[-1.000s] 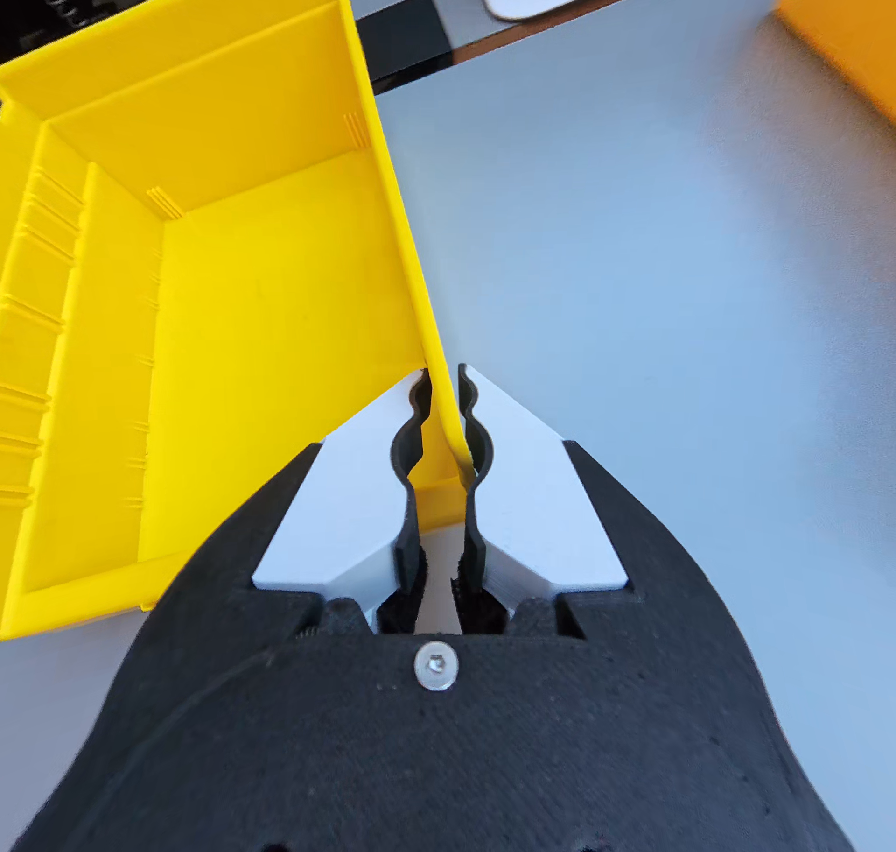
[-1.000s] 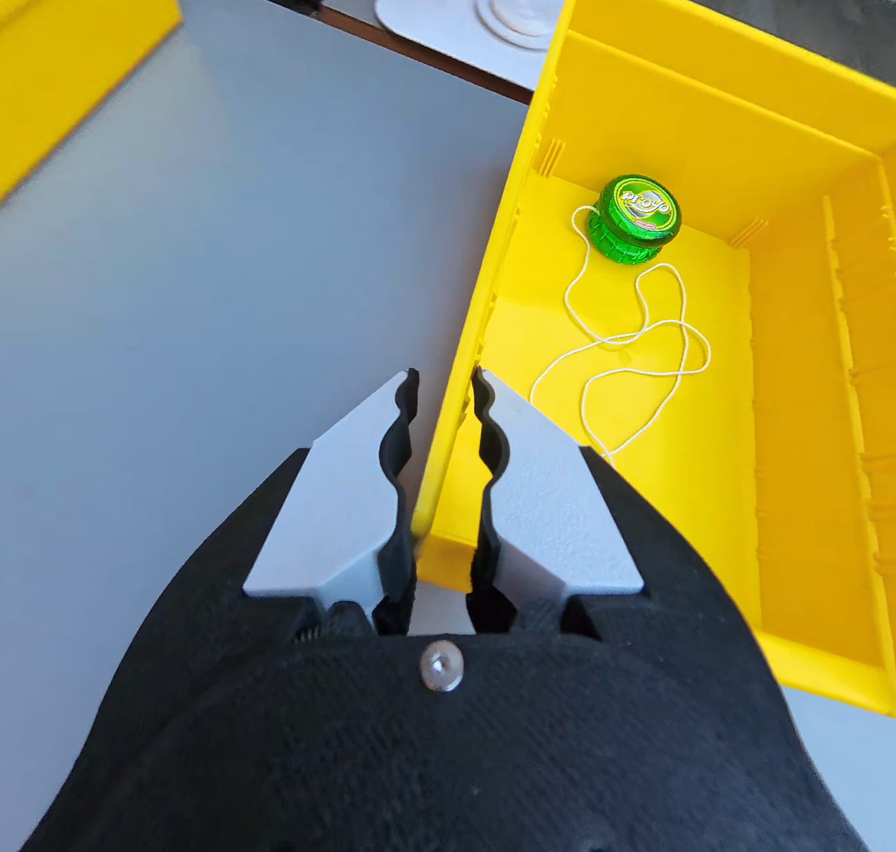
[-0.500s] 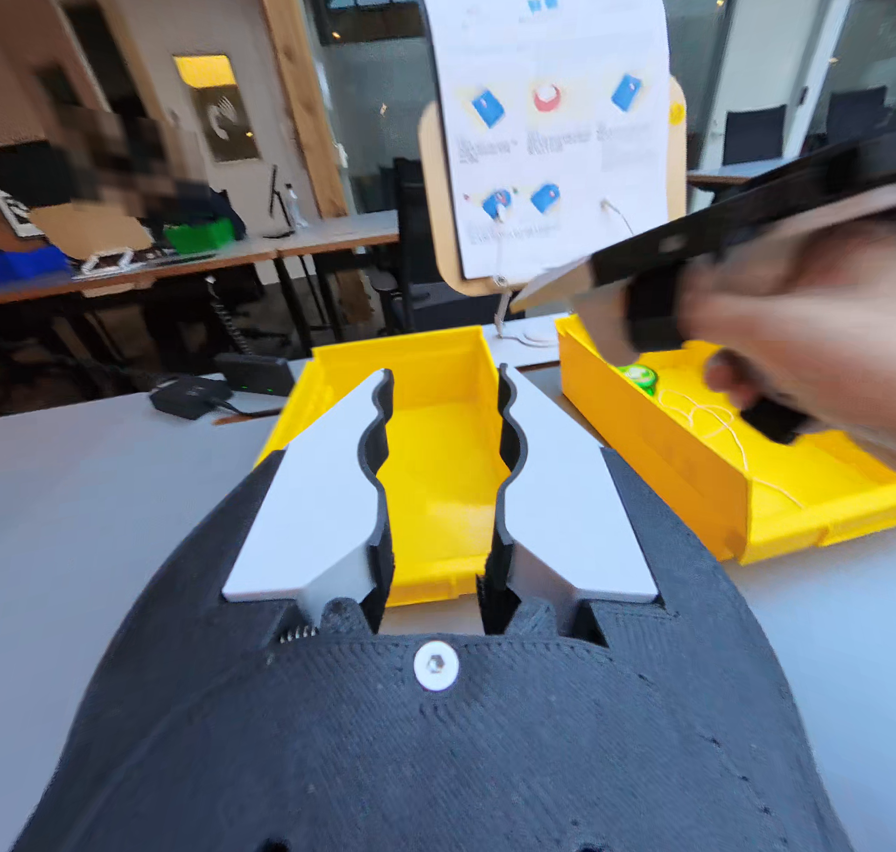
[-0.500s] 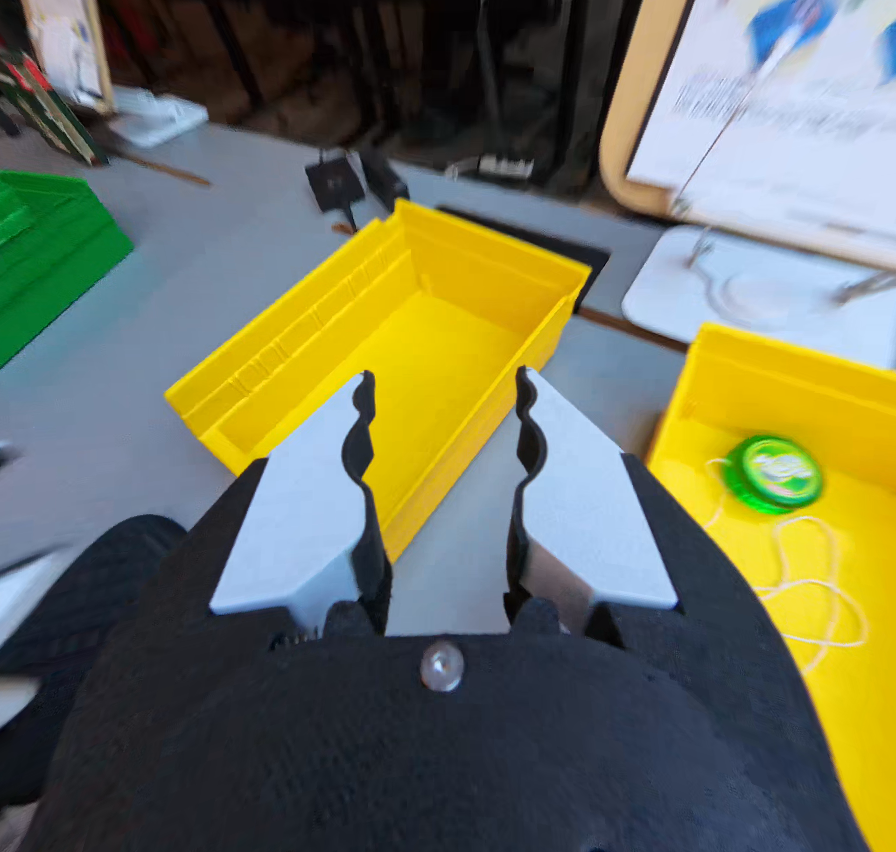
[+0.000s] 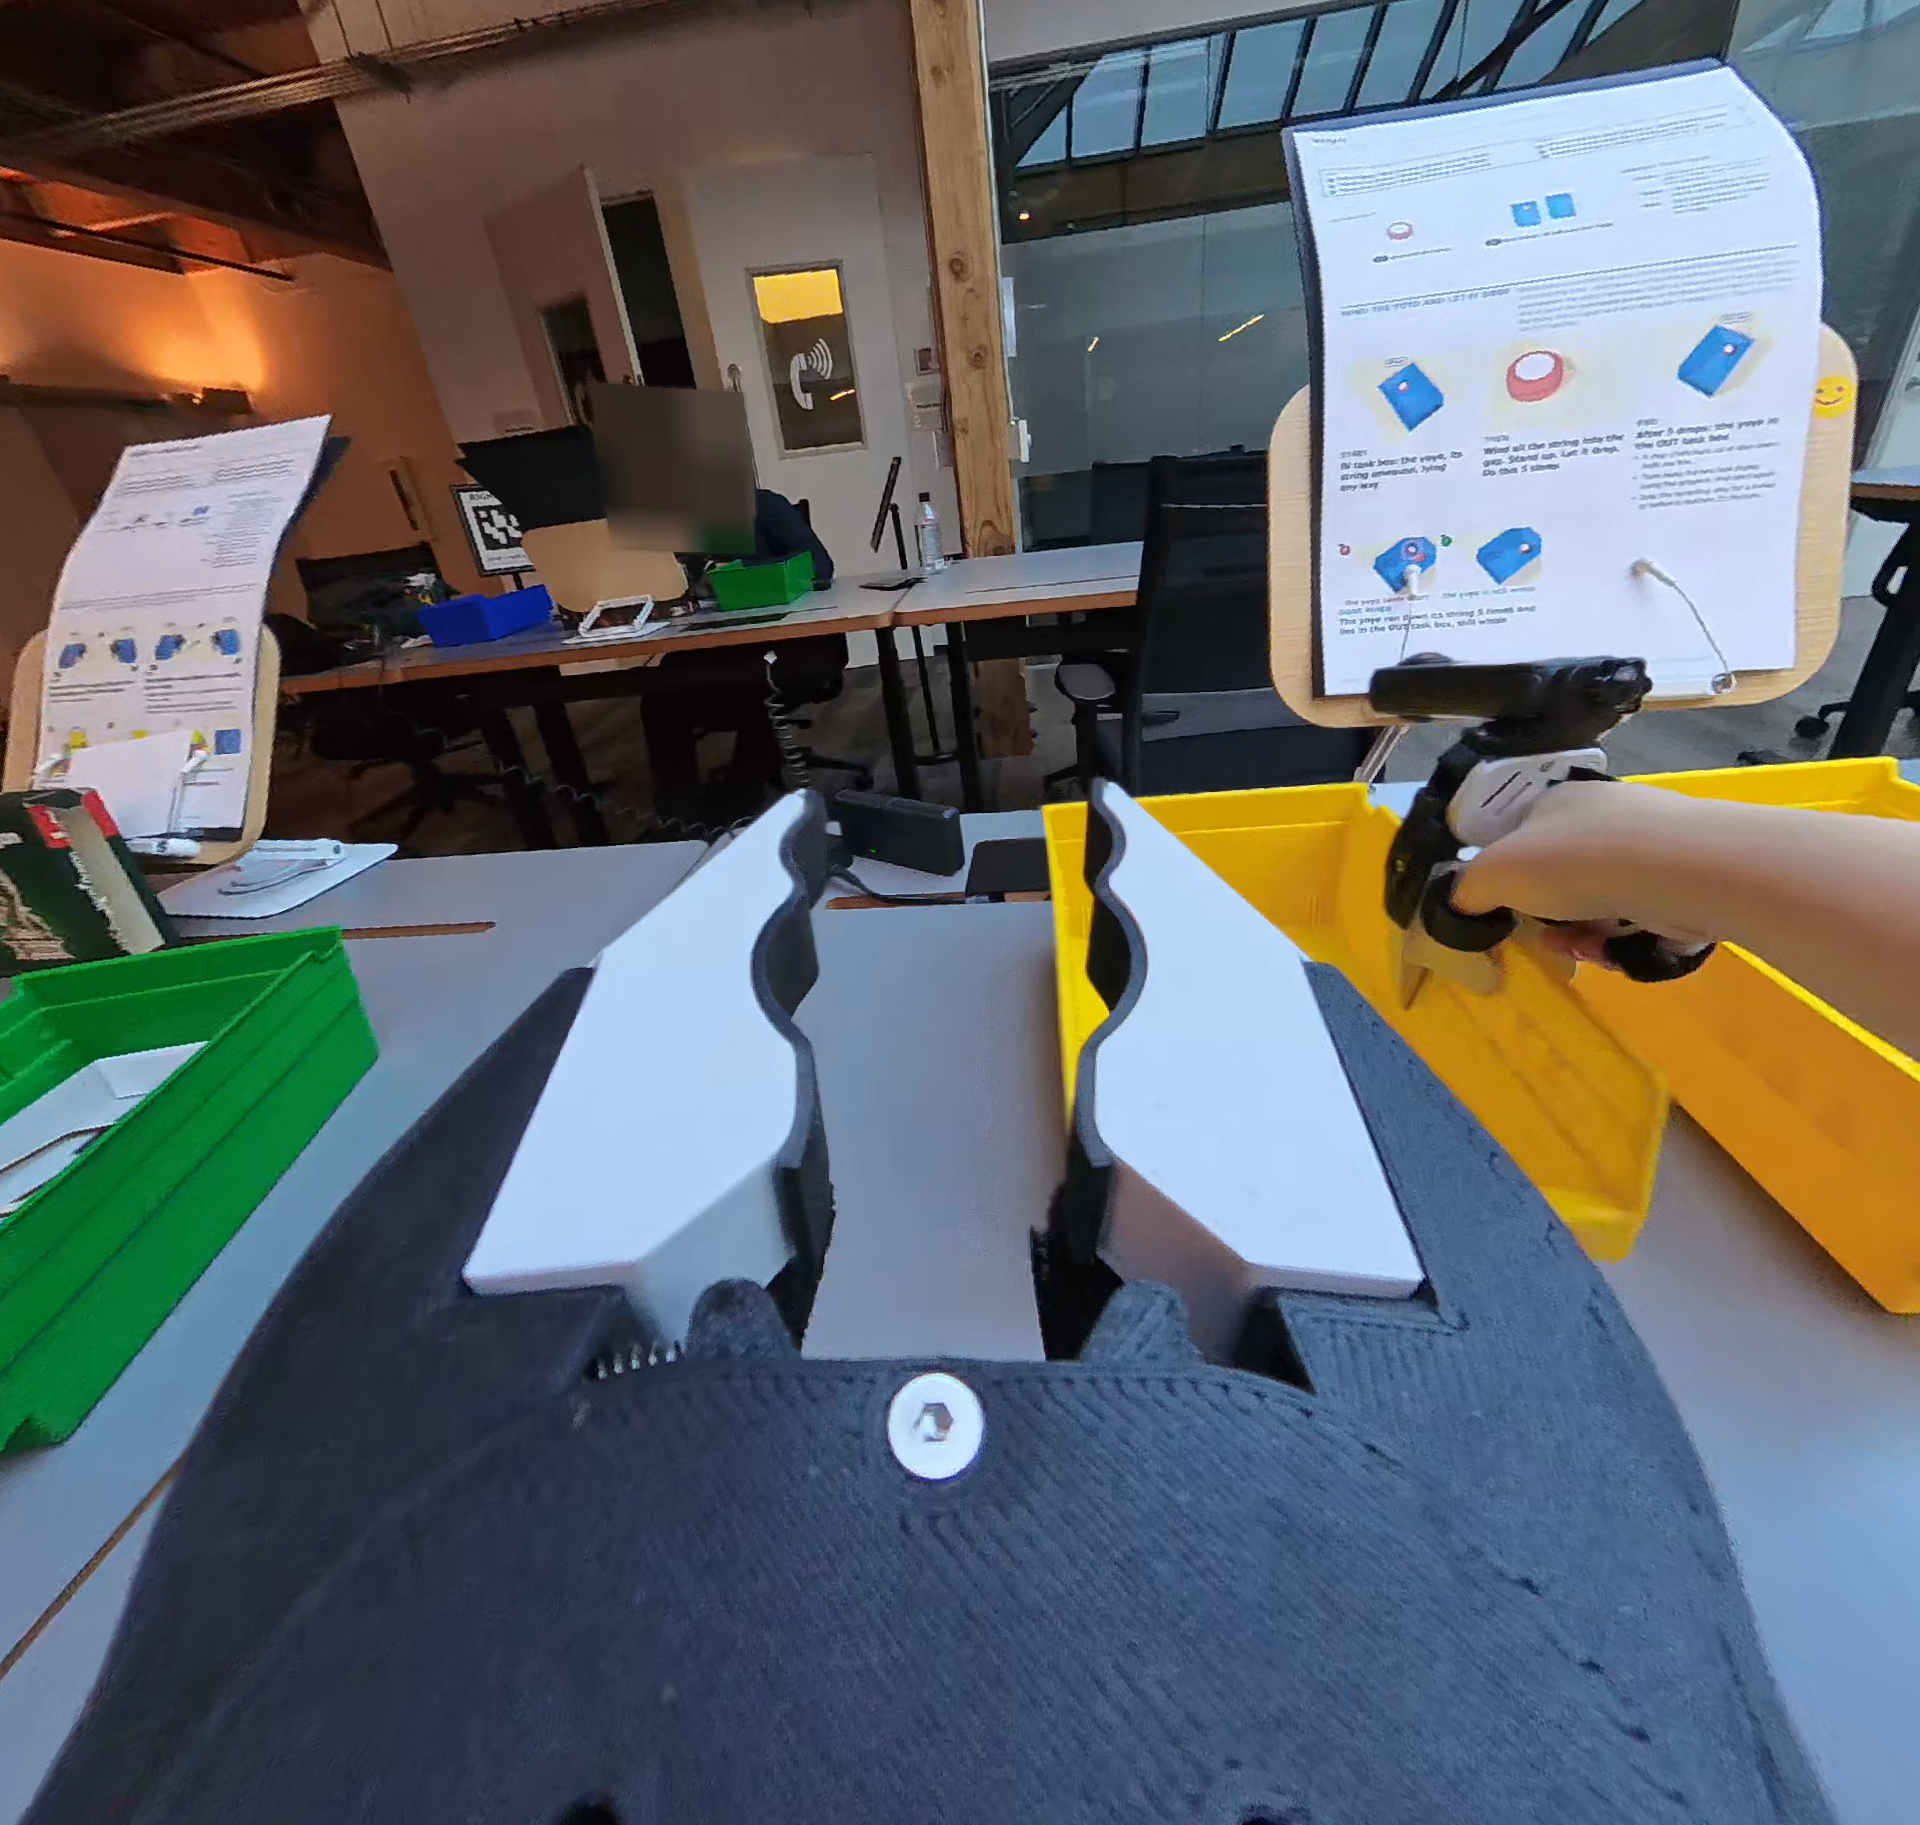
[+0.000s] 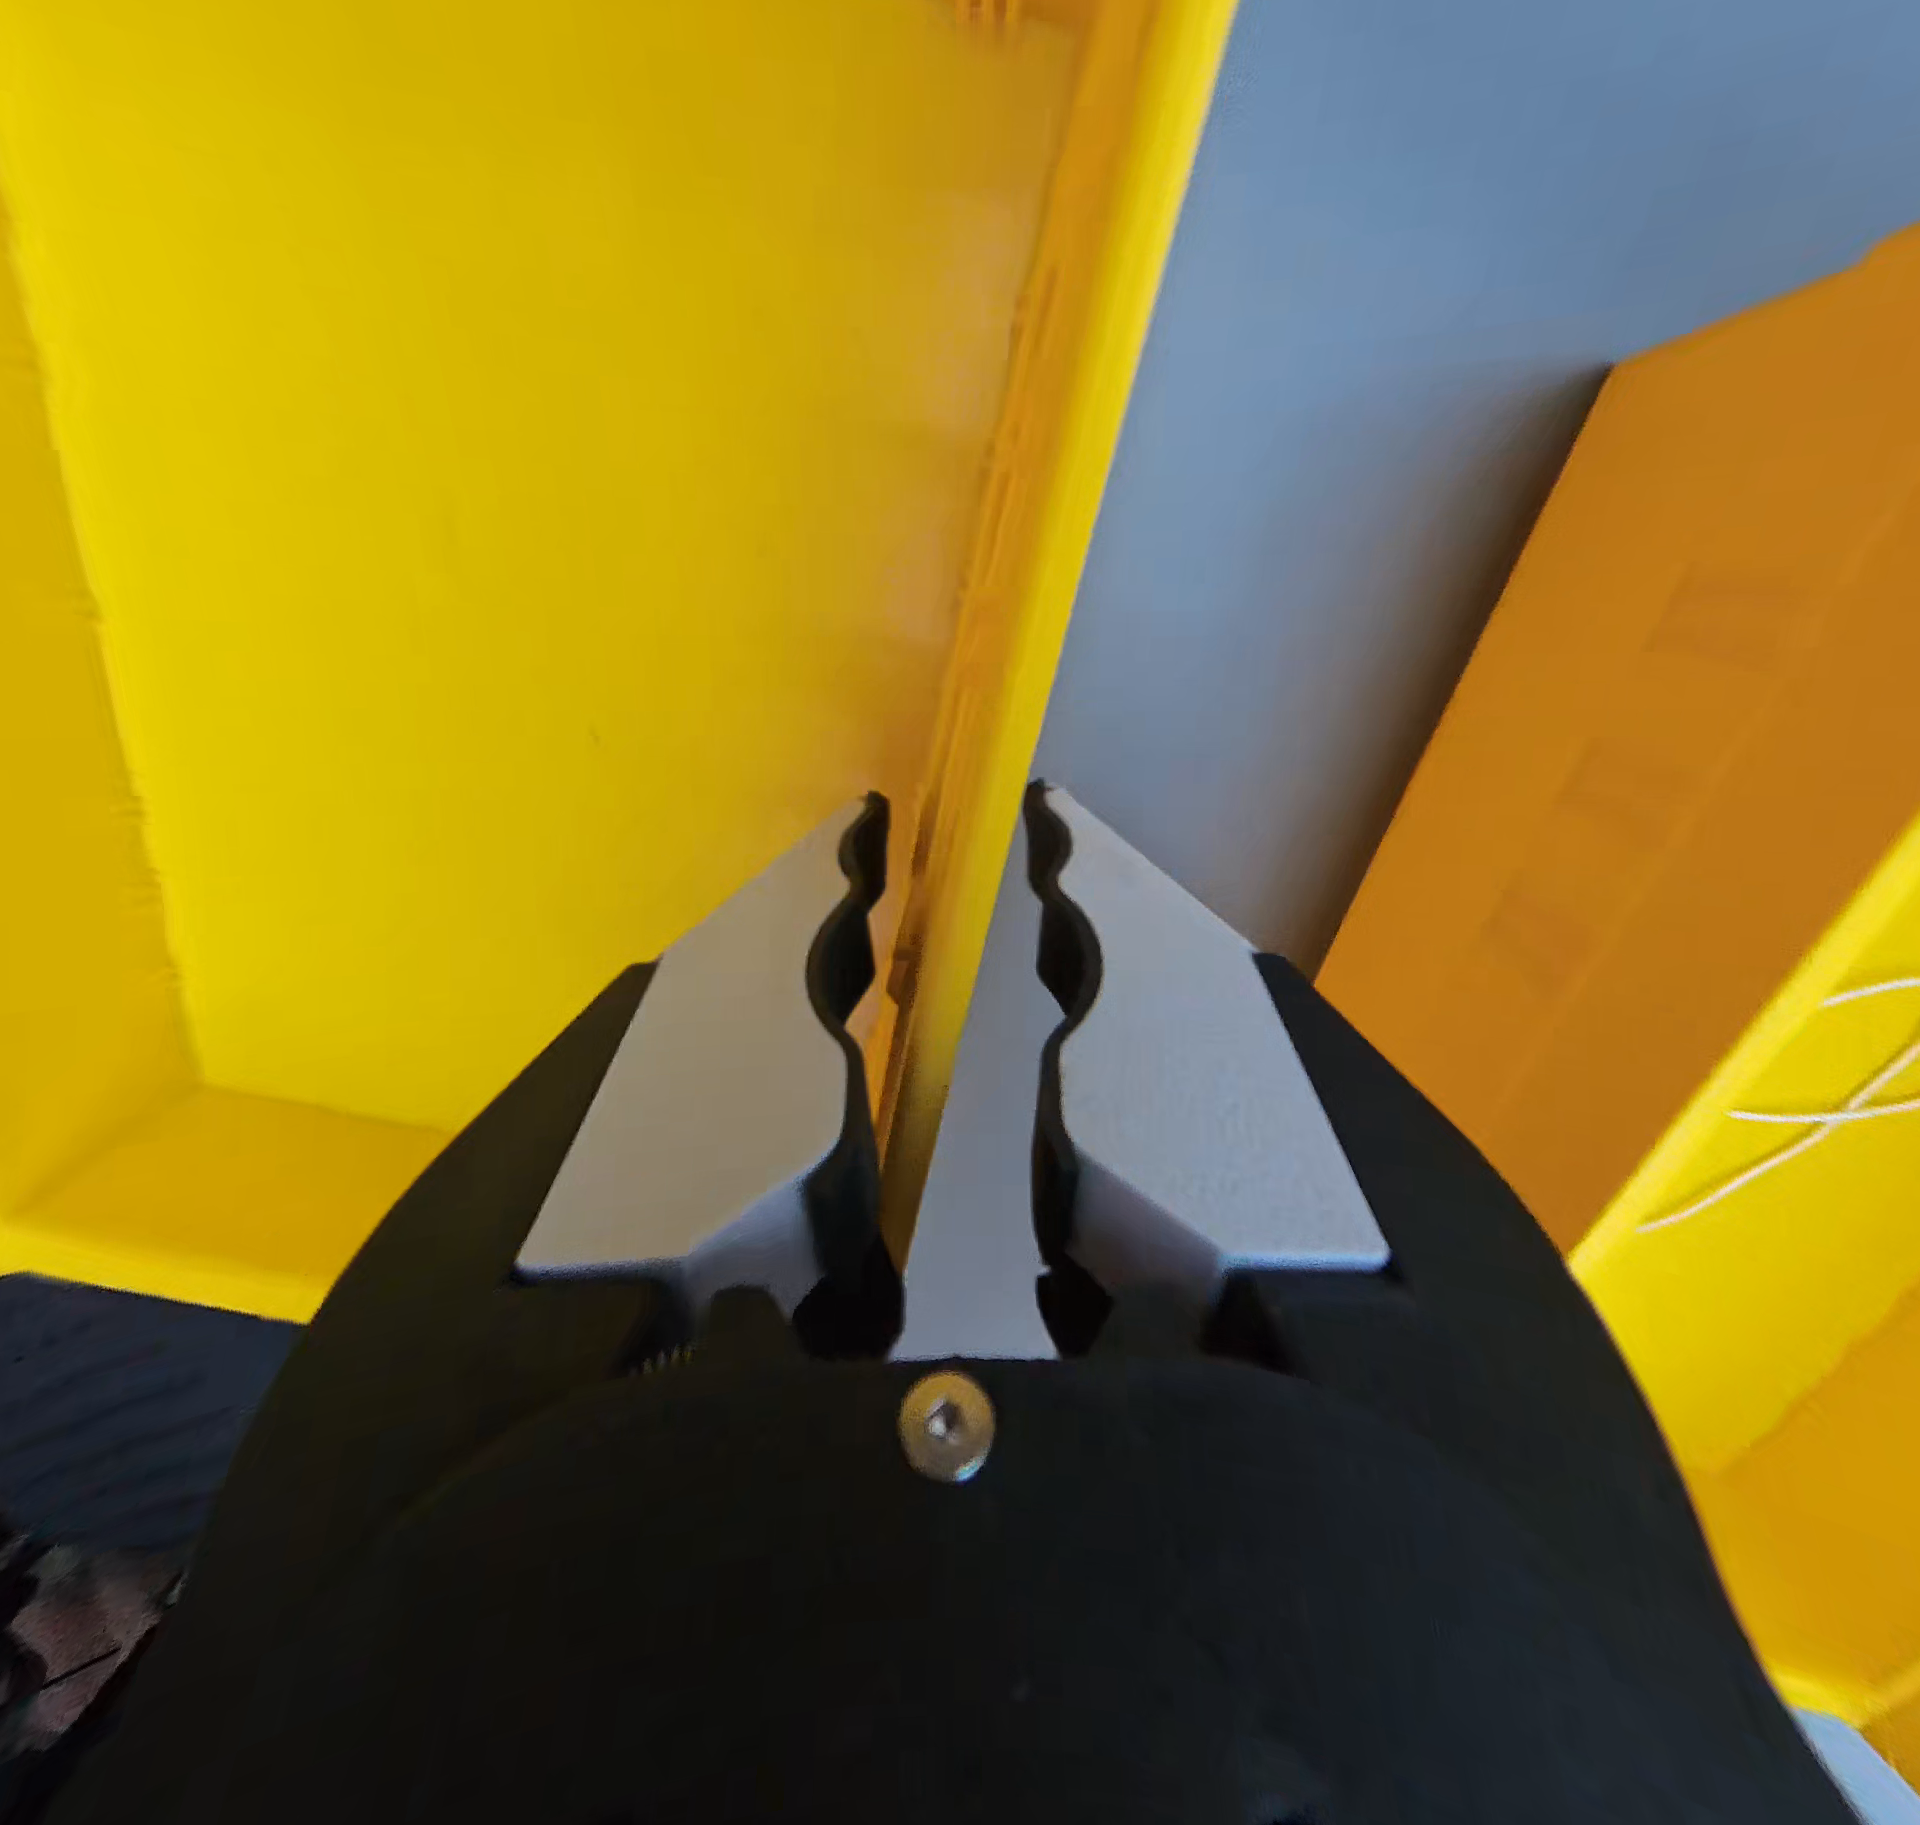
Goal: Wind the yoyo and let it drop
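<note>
The yoyo itself is hidden. Only its white string (image 6: 1787, 1113) shows, lying in the right yellow bin (image 6: 1714, 632), which also shows in the left wrist view (image 5: 1787, 1079). My left gripper (image 5: 951, 809) is open and empty above the grey table (image 5: 935, 1048), pointing level across the room. My right gripper (image 6: 956, 809) points down, its jaws close on either side of the right wall of the empty yellow bin (image 6: 520, 425). A strip of table shows between that wall and the right finger. In the left wrist view a hand (image 5: 1662, 871) holds the right gripper (image 5: 1455, 954) over that bin (image 5: 1195, 809).
A green bin (image 5: 187, 1100) stands at the table's left. A board with an instruction sheet (image 5: 1558, 373) stands behind the yellow bins, and another stands at the far left. The two yellow bins sit side by side with a narrow strip of table between them. About 40 cm separates my left fingertips from my right.
Both grippers came off the bin walls and opened. The left rose to look across the room. The right swung over to the empty bin, tipped down over its right wall, and its jaws narrowed.
</note>
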A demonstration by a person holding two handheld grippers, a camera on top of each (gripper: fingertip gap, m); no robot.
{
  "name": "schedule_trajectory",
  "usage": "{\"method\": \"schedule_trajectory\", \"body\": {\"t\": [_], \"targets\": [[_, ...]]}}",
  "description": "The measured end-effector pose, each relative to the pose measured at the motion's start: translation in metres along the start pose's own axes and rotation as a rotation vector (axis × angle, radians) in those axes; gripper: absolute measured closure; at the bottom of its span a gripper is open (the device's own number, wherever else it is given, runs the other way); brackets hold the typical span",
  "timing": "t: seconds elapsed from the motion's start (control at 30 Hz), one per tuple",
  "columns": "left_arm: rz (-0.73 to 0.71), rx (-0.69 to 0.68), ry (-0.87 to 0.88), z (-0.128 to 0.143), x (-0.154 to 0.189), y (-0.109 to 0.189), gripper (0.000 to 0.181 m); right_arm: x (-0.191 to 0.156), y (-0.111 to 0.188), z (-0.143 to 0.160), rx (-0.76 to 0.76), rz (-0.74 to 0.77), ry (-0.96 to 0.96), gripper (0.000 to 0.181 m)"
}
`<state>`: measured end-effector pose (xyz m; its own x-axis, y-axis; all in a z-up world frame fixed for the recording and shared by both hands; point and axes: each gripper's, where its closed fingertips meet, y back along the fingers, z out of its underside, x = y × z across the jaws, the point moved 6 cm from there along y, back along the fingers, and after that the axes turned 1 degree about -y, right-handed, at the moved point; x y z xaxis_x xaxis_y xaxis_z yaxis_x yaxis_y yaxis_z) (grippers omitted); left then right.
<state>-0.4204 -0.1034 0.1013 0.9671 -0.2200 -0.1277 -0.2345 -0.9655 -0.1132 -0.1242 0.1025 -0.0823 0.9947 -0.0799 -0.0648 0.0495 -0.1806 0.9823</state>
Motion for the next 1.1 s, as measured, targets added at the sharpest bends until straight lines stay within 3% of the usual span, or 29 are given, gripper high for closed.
{"method": "schedule_trajectory", "body": {"t": [0.07, 0.27, 0.37, 0.47, 0.6, 0.7, 0.77, 0.93, 1.0, 1.1], "targets": [[-0.007, -0.007, -0.009, 0.002, -0.004, 0.002, 0.134, -0.001, 0.001, 0.001, -0.03, -0.082, -0.01, 0.175], [0.041, -0.022, 0.0, -0.008, 0.003, 0.003, 0.135, -0.001, 0.026, -0.002, -0.057, -0.163, 0.032, 0.173], [0.054, 0.057, 0.013, -0.029, 0.012, 0.013, 0.134, 0.006, 0.069, -0.011, -0.037, -0.236, 0.061, 0.173], [0.052, 0.136, 0.036, -0.046, 0.014, 0.024, 0.132, 0.037, 0.133, -0.02, 0.019, -0.292, 0.094, 0.175], [0.143, 0.14, 0.14, -0.046, 0.022, 0.017, 0.134, 0.135, 0.226, -0.005, 0.085, -0.301, 0.058, 0.177], [0.338, -0.003, 0.27, -0.02, 0.055, -0.015, 0.127, 0.23, 0.272, 0.032, 0.12, -0.28, -0.041, 0.177], [0.481, -0.134, 0.343, 0.006, 0.092, -0.043, 0.122, 0.296, 0.288, 0.065, 0.142, -0.219, -0.137, 0.178], [0.773, -0.535, 0.408, 0.072, 0.203, -0.109, 0.116, 0.433, 0.28, 0.161, 0.126, 0.0, -0.383, 0.177], [0.853, -0.643, 0.42, 0.083, 0.24, -0.124, 0.116, 0.468, 0.264, 0.194, 0.091, 0.061, -0.445, 0.177], [0.82, -0.792, 0.268, 0.108, 0.277, -0.146, 0.11, 0.499, 0.235, 0.231, 0.018, 0.104, -0.507, 0.176]]}}
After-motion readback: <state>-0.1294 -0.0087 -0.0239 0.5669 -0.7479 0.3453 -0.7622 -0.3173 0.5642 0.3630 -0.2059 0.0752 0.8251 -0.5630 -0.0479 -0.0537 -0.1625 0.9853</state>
